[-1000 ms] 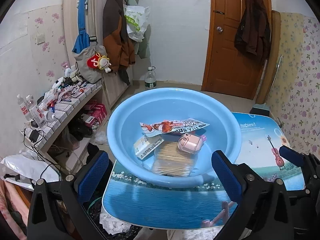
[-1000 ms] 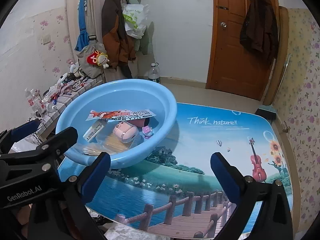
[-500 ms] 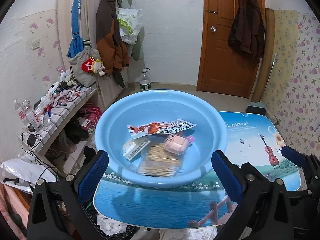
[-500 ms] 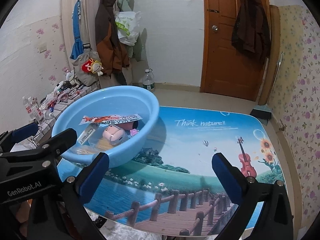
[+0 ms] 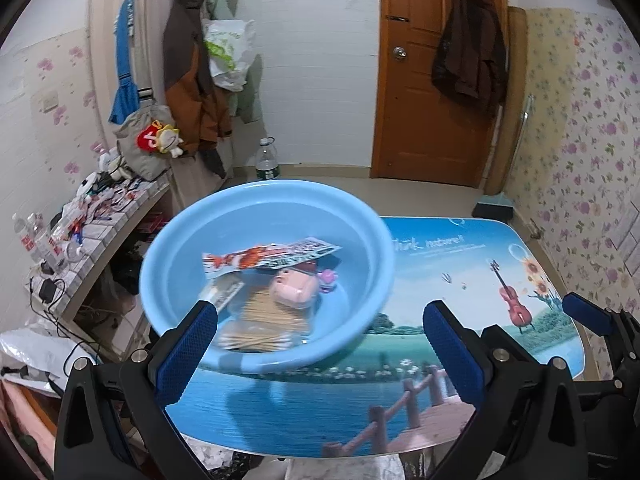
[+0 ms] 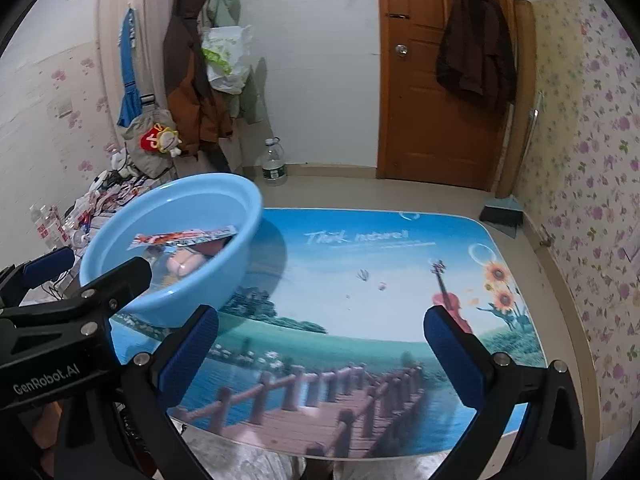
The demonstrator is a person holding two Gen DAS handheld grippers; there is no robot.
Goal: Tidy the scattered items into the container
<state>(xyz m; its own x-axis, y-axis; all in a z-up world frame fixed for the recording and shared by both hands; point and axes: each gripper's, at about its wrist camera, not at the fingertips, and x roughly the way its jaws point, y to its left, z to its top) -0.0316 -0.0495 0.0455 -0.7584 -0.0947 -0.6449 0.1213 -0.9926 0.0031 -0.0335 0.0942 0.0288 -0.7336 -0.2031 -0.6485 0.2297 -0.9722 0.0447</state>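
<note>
A light blue basin [image 5: 362, 240] [image 6: 224, 256] sits on the left part of the picture-printed table [image 5: 460, 264] [image 6: 360, 272]. Inside lie a red-and-white snack packet [image 5: 272, 256] [image 6: 184, 237], a pink toy [image 5: 294, 288] [image 6: 185, 263], a bundle of wooden sticks [image 5: 264, 320] and a small flat box [image 5: 224, 292]. My left gripper [image 5: 318, 356] is open, held back from the basin's near rim with nothing between its fingers. My right gripper [image 6: 320, 356] is open over the bare table front, empty.
A cluttered tiled shelf [image 5: 92, 216] with bottles stands left of the table. Coats [image 5: 196, 80] hang on the wall, a water bottle [image 5: 267, 160] stands on the floor, and a brown door [image 5: 424, 92] is behind. Flowered wallpaper [image 6: 592, 184] lines the right wall.
Both grippers have drawn back and risen, so the basin looks smaller and farther left. Both stay open and empty. The basin's contents lie as before.
</note>
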